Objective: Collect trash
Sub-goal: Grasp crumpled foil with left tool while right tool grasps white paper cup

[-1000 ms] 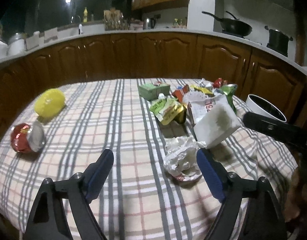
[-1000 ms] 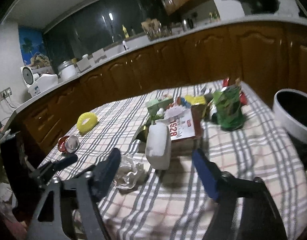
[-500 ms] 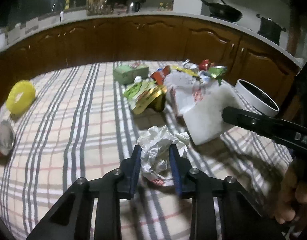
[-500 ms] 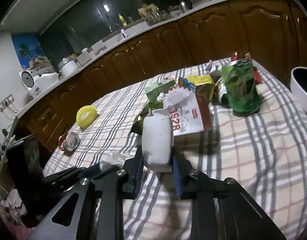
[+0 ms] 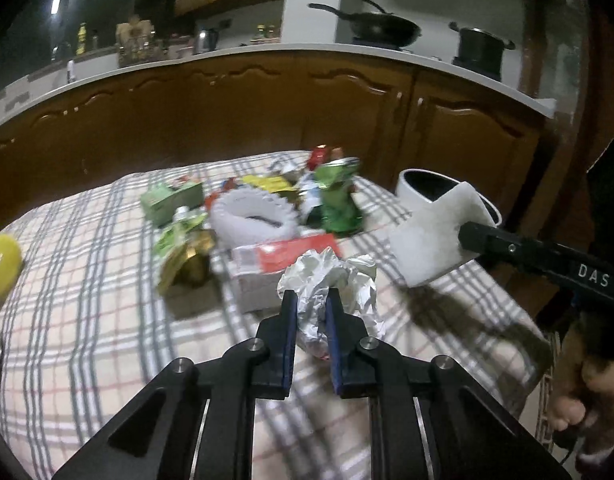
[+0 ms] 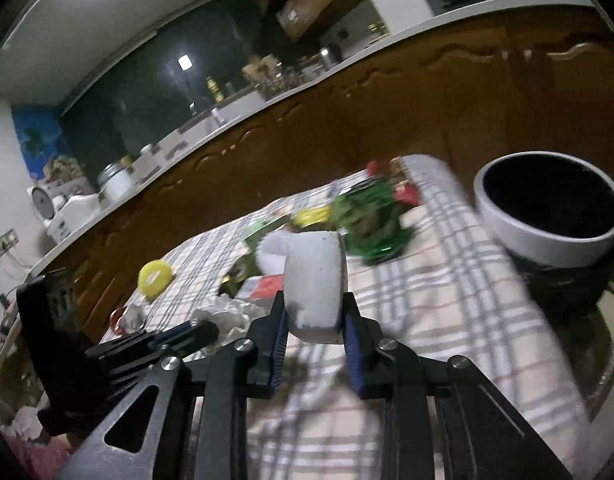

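Left gripper [image 5: 310, 300] clamped on a paper wad [image 5: 331, 280], held just above the checked cloth [image 5: 87, 288]. Right gripper [image 6: 314, 312] pinches a white foam block [image 6: 314, 280], also off the table; seen from the left cam the block [image 5: 431, 240] hangs in front of the bin's rim.

Bin [image 6: 547, 216]: white, round, w/ dark inside, standing past the table's right edge; contents can't be made out.

Rest of the trash sits mid-table, beyond both grippers: crushed green can [image 5: 339, 196], white frilled paper piece [image 5: 251, 216], red-and-white carton [image 5: 275, 268] just behind the wad, green-gold pouch [image 5: 183, 248], green box [image 5: 171, 200]. Yellow roll [image 5: 1, 264] lies well apart at far left.

Right cam alone shows the bin's full mouth, the left gripper from the side [image 6: 175, 336] and a red-silver can [image 6: 125, 318] near the table's left edge. Left cam alone shows the person's right hand [image 5: 587, 392] and a wok [image 5: 379, 26] and pot [image 5: 481, 46] on the back counter. Both views blurred.
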{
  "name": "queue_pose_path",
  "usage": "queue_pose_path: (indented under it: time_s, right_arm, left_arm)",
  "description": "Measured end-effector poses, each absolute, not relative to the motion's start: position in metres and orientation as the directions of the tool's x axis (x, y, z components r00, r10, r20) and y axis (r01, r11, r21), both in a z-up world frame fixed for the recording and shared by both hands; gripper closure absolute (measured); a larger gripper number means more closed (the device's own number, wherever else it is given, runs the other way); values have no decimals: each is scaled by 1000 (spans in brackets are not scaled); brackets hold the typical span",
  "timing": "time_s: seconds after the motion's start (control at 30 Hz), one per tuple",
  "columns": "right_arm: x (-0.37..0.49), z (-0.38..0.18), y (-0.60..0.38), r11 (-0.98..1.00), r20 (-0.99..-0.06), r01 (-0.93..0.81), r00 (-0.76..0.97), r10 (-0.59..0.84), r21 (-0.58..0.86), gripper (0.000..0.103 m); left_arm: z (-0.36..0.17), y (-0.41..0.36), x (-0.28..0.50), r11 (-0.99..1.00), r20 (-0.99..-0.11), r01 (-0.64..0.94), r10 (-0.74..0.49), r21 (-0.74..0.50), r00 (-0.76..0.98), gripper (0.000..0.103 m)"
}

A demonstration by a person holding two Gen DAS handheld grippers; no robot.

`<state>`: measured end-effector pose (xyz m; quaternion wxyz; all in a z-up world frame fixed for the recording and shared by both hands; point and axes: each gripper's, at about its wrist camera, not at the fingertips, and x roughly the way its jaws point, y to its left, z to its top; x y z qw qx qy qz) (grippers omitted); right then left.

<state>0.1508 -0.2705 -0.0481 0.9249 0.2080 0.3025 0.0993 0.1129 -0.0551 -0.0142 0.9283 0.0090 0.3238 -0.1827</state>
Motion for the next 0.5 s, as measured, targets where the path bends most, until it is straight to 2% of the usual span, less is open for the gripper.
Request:
queue_pose_path:
  time_s: [0.5]
  right_arm:
    - [126,-48,-362,895,-523,133,844,124,427,78]
  left_arm:
    - [-14,-139,177,882,-606,466,-409,-71,682,90]
